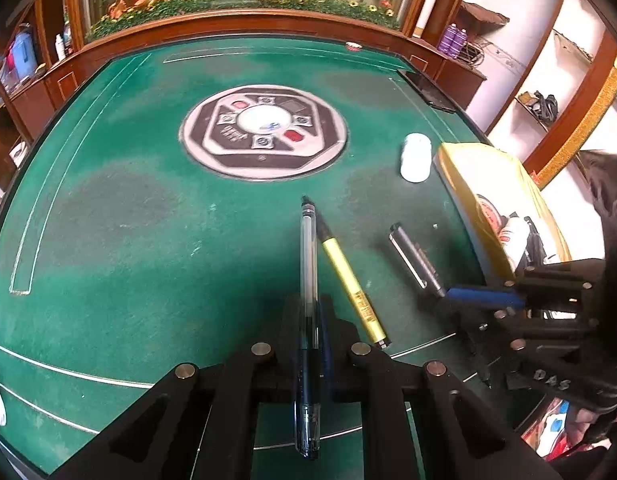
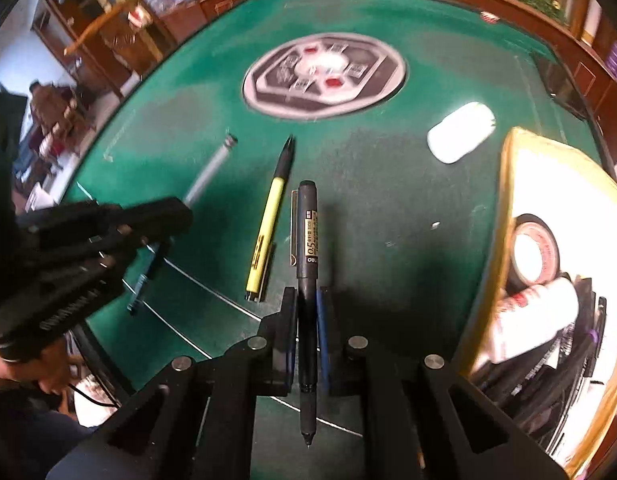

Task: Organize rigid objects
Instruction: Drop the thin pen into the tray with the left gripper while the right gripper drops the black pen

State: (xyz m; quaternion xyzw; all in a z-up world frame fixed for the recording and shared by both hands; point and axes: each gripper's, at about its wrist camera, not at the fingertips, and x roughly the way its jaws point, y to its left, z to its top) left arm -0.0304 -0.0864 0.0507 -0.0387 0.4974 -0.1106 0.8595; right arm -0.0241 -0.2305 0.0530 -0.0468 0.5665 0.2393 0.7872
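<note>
The left claw (image 1: 308,320) is pinching a clear-barrelled pen (image 1: 308,264), its see-through plastic tube running straight up between the black fingers, dark grip section sitting at the jaws. The right claw (image 2: 307,320) is clamping a matte black pen (image 2: 307,248), a slim round barrel with a pale label, its fine tip pointing back toward the camera. Between the two, a yellow pen (image 1: 350,280) with a black tapered end is lying flat on the worn green felt of the table (image 1: 148,220), just beside the clear one. The felt is looking faded in patches, with thin white lines and a round grey-and-black panel (image 1: 264,130) set in the middle. A smooth white rounded bottle (image 1: 415,157) is lying on its side near a glossy yellow box (image 2: 512,208), which is holding a roll of tape (image 2: 534,252).
</note>
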